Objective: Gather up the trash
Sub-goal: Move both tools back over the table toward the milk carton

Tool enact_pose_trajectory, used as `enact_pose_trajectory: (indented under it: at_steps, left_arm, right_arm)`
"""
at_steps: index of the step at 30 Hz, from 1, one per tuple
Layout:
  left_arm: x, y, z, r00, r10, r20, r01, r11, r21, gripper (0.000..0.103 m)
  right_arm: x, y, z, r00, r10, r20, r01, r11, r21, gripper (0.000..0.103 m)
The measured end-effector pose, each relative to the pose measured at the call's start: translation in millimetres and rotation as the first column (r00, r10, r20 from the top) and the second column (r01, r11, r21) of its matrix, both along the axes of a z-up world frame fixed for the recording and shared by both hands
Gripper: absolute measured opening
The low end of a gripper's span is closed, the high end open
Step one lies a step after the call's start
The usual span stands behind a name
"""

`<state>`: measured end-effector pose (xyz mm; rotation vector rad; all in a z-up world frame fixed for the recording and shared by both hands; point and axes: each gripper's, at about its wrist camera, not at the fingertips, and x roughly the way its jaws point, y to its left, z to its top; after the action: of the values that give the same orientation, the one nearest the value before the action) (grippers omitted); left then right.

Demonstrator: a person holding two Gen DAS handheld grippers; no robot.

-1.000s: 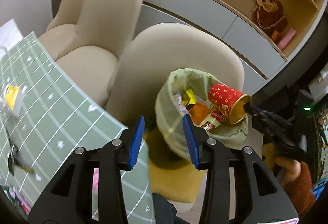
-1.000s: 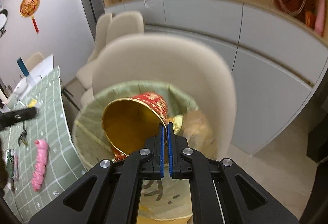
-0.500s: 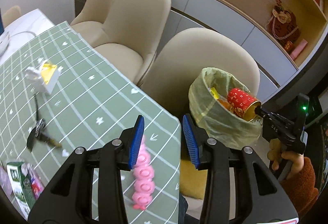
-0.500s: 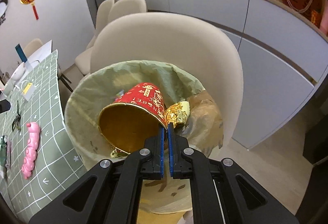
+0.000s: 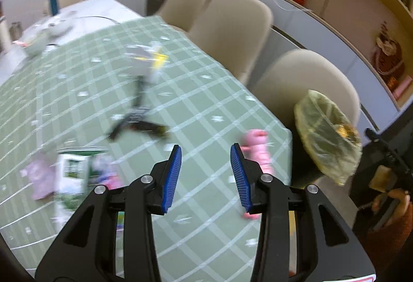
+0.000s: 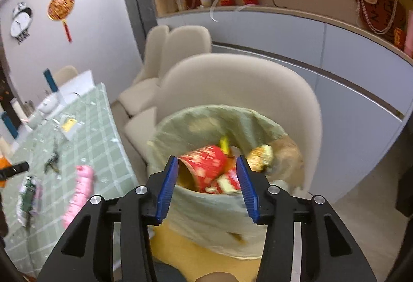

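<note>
My right gripper [image 6: 206, 186] is open and empty just above the near rim of the green-lined trash bin [image 6: 214, 204]. A red paper cup [image 6: 204, 166] lies inside the bin among wrappers. My left gripper [image 5: 205, 178] is open and empty over the green checked tablecloth [image 5: 103, 80]. On the cloth lie a green-and-white carton [image 5: 72, 173], a pink wrapper [image 5: 38, 178], a white and yellow packet [image 5: 152, 60], a dark object [image 5: 136, 122] and a pink segmented toy [image 5: 258, 153]. The bin [image 5: 325, 137] shows at the right of the left wrist view.
Beige chairs [image 5: 232, 24] line the table's far side; one chair [image 6: 240, 91] stands behind the bin. Grey cabinets [image 6: 348, 62] run along the wall. White dishes [image 5: 54, 26] sit at the table's far end. A yellow seat cushion [image 6: 196, 258] lies under the bin.
My right gripper has opened and let go of the red cup, which now lies in the bin. My left gripper has swung left from the bin to over the table.
</note>
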<state>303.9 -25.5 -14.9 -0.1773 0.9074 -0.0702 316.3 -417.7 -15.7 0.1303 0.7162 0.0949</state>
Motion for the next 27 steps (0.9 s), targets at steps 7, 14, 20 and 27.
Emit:
enact_pose_trajectory:
  at_steps: [7, 14, 20, 27]
  left_arm:
    - [-40.1, 98.5, -8.4, 0.970, 0.240, 0.036, -0.242, 0.966, 0.092, 0.038]
    - [-75.4, 172.8, -29.4, 0.908, 0.418, -0.009, -0.417, 0.907, 0.061, 0.038]
    - [-94.7, 196.4, -40.7, 0.885, 0.465, -0.026, -0.465, 0.885, 0.017, 0.039]
    - [-107.7, 214.9, -53.7, 0.863, 0.503, -0.055, -0.504, 0.864, -0.011, 0.039]
  right_arm:
    - [7.2, 67.7, 12.8, 0.984, 0.166, 0.057, -0.171, 0.980, 0.101, 0.053]
    - [21.6, 178.2, -3.5, 0.899, 0.438, -0.019, -0.435, 0.897, 0.074, 0.054]
    - [11.1, 266.9, -18.3, 0.788, 0.610, -0.084, -0.612, 0.791, 0.003, 0.054]
    - [-4.0, 354.1, -38.3, 0.645, 0.748, -0.156, -0.741, 0.662, 0.115, 0.054]
